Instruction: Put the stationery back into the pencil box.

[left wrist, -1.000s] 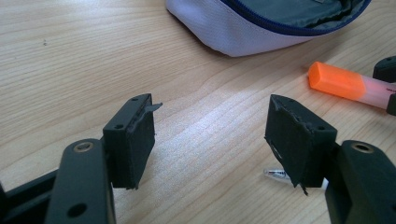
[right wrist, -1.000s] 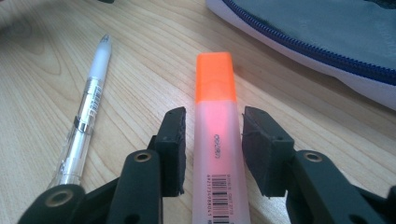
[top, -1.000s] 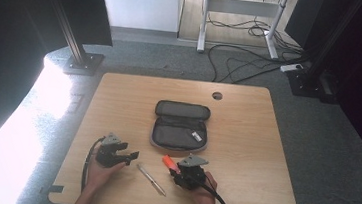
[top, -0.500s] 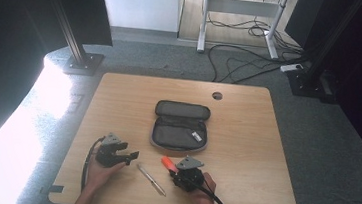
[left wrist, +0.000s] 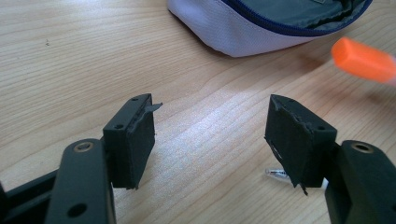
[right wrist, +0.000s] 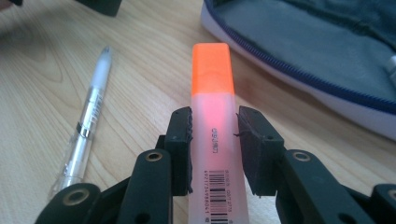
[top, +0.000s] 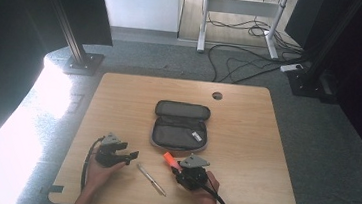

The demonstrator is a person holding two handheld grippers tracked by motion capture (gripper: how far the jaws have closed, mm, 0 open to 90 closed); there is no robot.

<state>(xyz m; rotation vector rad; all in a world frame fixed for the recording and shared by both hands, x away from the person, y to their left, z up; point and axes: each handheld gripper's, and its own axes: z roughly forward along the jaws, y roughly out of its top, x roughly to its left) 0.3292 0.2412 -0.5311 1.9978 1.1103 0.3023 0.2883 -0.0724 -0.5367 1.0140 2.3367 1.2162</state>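
Between claw pads: orange-capped highlighter (right wrist: 213,107)

Light wooden table (top: 246,138), rounded corners, round cable hole (top: 217,95) near far edge. Grey speckled floor (top: 344,163) all around. Strong light patch (top: 20,132) washing out floor at left. Black metal post (top: 70,31) on square base plate (top: 83,63) beyond far-left corner. White wall panel (top: 138,2) far centre. Pale metal desk frame (top: 243,10) far right of it, black cables (top: 243,63) looping across floor beneath, white power strip (top: 291,68) beside dark stand (top: 324,55) at far right.
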